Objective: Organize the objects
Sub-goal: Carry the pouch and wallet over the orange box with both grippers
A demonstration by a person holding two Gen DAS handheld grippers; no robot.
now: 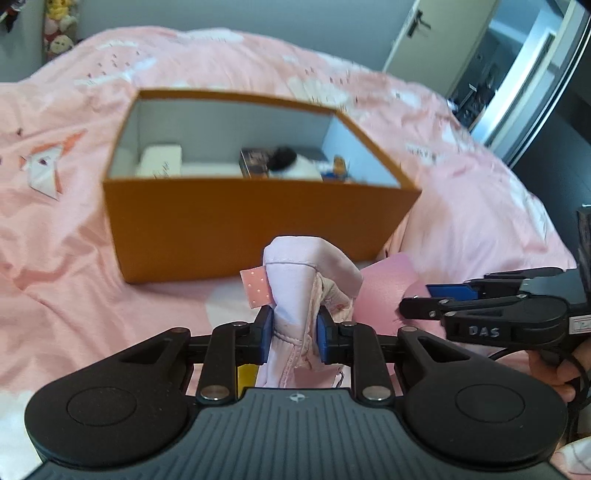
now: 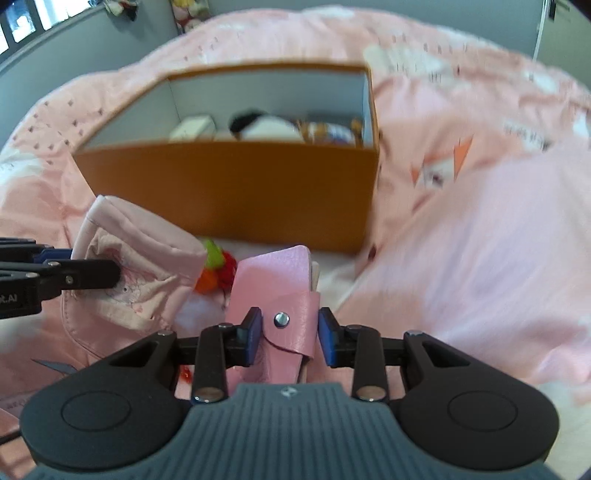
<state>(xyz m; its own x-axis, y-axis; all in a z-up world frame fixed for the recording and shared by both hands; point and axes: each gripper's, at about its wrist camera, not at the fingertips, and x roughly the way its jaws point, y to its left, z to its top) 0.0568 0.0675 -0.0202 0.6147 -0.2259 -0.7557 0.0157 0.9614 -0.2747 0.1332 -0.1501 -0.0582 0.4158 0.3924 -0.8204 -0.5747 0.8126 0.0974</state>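
Note:
My left gripper (image 1: pixel 294 334) is shut on a pale pink cloth cap (image 1: pixel 306 280), held above the bed just in front of an open orange box (image 1: pixel 240 221). The cap also shows in the right wrist view (image 2: pixel 140 258). My right gripper (image 2: pixel 290 334) is shut on a pink leather wallet (image 2: pixel 275 295) with a metal snap, held beside the cap and in front of the same orange box (image 2: pixel 236 184). In the left wrist view the right gripper (image 1: pixel 417 302) and the wallet (image 1: pixel 384 291) show at the right. The box holds a white case, a black-and-white plush and small packets.
A pink printed bedspread (image 1: pixel 74 258) covers the bed under everything. A small orange, green and red toy (image 2: pixel 218 269) lies on the bed between cap and wallet. Plush toys (image 1: pixel 59 29) hang at the back wall. A door (image 1: pixel 436 40) stands at the far right.

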